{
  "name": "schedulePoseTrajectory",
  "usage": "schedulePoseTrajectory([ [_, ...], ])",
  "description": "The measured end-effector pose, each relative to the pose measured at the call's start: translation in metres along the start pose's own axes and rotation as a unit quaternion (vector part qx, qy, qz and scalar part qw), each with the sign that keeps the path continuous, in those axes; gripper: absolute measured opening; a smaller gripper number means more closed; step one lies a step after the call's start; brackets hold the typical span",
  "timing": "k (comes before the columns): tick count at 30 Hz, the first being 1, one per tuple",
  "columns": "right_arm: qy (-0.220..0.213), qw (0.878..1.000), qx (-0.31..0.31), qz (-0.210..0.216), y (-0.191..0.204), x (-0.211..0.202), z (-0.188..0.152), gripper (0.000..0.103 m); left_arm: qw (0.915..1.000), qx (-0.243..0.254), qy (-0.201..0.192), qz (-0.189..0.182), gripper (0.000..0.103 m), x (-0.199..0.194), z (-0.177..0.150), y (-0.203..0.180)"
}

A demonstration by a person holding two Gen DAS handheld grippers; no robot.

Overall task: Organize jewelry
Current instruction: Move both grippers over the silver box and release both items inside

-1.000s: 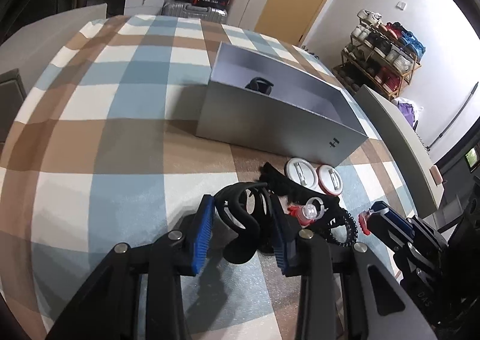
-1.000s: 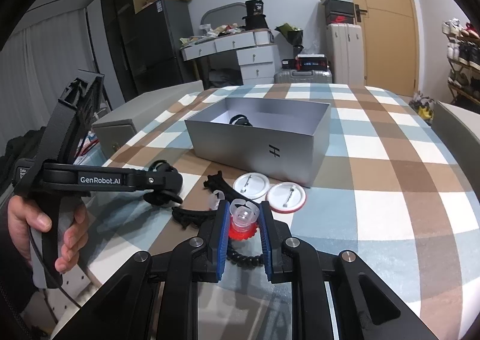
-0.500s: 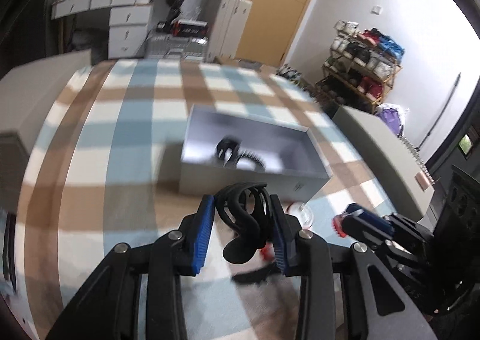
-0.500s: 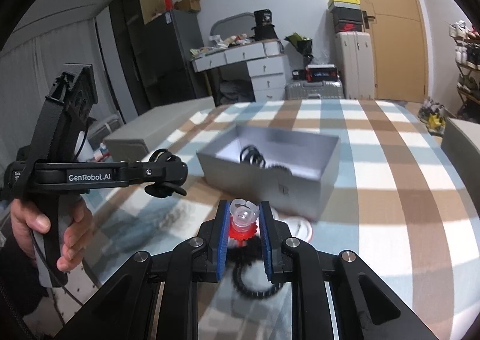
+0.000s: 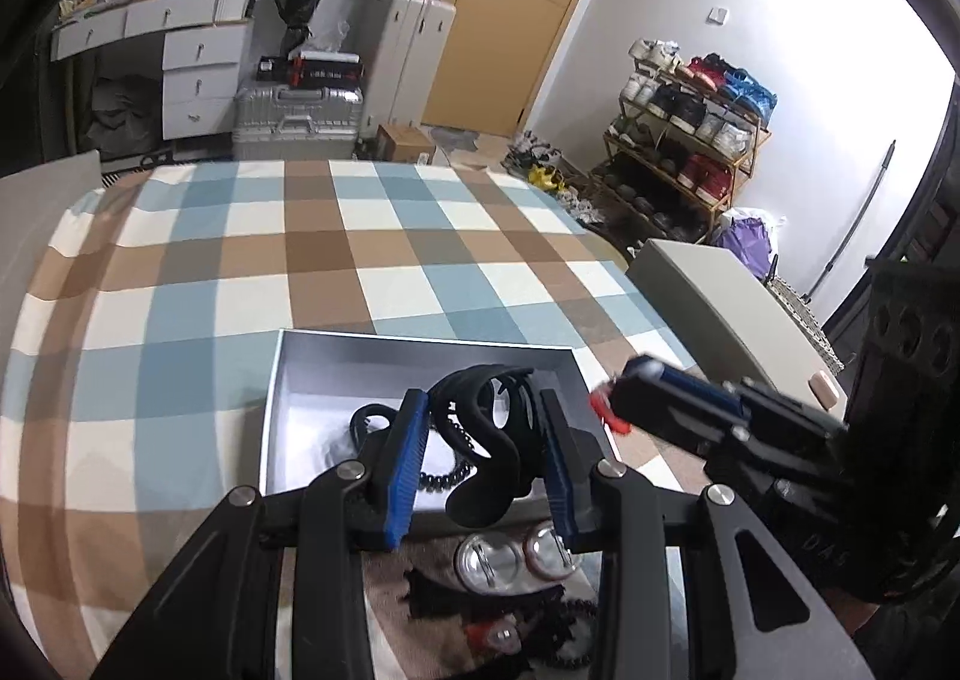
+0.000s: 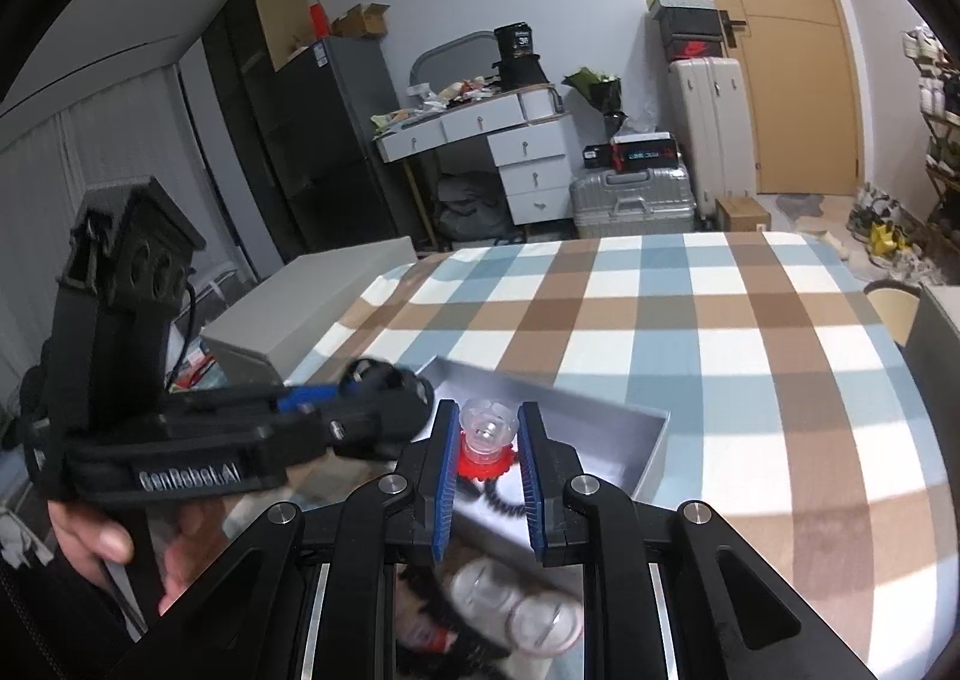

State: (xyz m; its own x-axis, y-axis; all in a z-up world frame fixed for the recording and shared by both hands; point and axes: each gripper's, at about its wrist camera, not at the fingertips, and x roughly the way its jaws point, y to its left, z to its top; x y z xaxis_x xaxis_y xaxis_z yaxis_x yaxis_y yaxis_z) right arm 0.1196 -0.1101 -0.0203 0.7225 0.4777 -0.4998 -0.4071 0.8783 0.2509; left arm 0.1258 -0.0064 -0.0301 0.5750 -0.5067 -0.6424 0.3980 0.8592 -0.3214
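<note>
My left gripper (image 5: 483,458) is shut on a black claw hair clip (image 5: 480,440) and holds it above the open grey box (image 5: 312,380). The box holds a black clip (image 5: 369,422) and a black spiral hair tie (image 5: 441,479). My right gripper (image 6: 485,470) is shut on a red and clear hair tie ornament (image 6: 487,437), also above the grey box (image 6: 600,422). The right gripper shows in the left wrist view (image 5: 624,398), and the left gripper in the right wrist view (image 6: 384,392).
Two round white badges (image 5: 516,557) lie on the checked tablecloth (image 5: 300,260) in front of the box, with black hair pieces (image 5: 438,596) and a red-clear ornament (image 5: 495,635). A grey box lid (image 6: 312,302) lies at the table's left edge.
Both grippers have risen from the table and moved forward over the grey box, each still holding its item. The box interior now shows from above.
</note>
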Motion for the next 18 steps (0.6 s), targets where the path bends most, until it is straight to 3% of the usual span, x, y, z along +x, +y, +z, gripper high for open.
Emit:
schedulePoseTrajectory([
  [18,0.071,0.997,0.043,0.001,-0.036,0.062,-0.017,0.019,0.9987,0.003,0.05,0.006,0.03,0.037,-0.005,0.004],
])
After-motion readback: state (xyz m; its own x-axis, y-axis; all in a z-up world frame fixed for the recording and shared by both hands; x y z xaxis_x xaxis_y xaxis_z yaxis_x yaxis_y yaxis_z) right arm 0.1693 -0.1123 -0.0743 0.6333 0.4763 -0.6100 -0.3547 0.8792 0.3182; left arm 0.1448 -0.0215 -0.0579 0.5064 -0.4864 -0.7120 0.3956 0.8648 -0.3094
